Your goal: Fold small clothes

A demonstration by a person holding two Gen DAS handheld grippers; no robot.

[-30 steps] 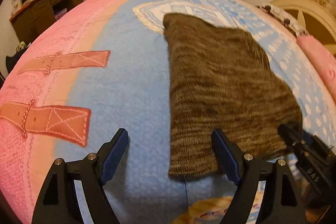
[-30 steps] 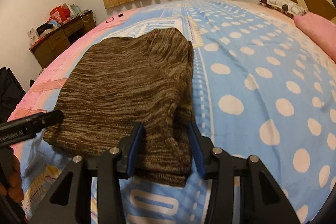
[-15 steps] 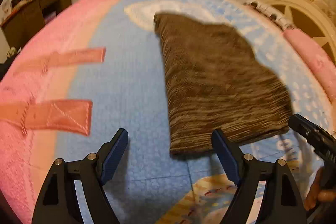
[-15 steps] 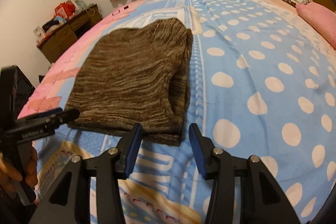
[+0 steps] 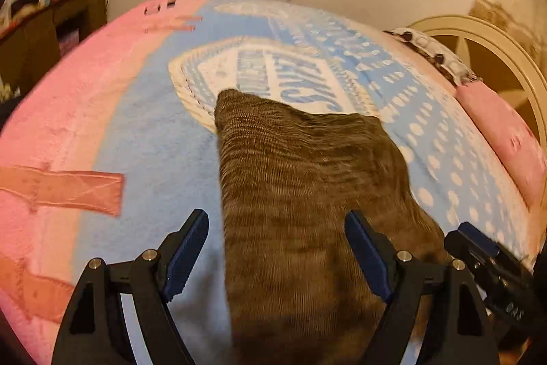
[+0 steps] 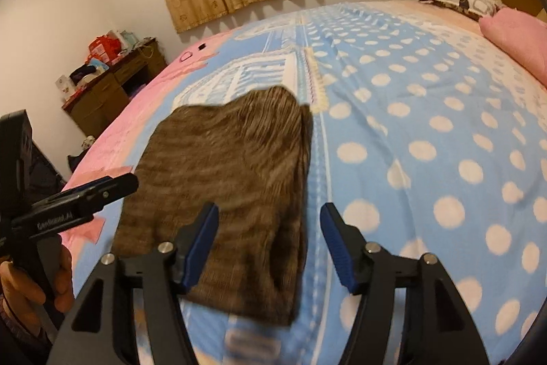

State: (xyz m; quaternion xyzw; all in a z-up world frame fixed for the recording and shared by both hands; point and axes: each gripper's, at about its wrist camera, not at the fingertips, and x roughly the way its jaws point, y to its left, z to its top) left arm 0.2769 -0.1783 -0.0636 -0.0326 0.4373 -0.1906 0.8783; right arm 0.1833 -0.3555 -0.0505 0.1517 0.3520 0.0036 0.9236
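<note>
Having just widened off the sweater [image 6: 236, 187], right tool [image 6: 270, 245] now hovering, jaws apart and empty; left tool [image 5: 277, 255] likewise spread, gripping nothing. Lying folded flat on the bed [image 6: 427, 132], released, presumably to let the fold settle.
</note>
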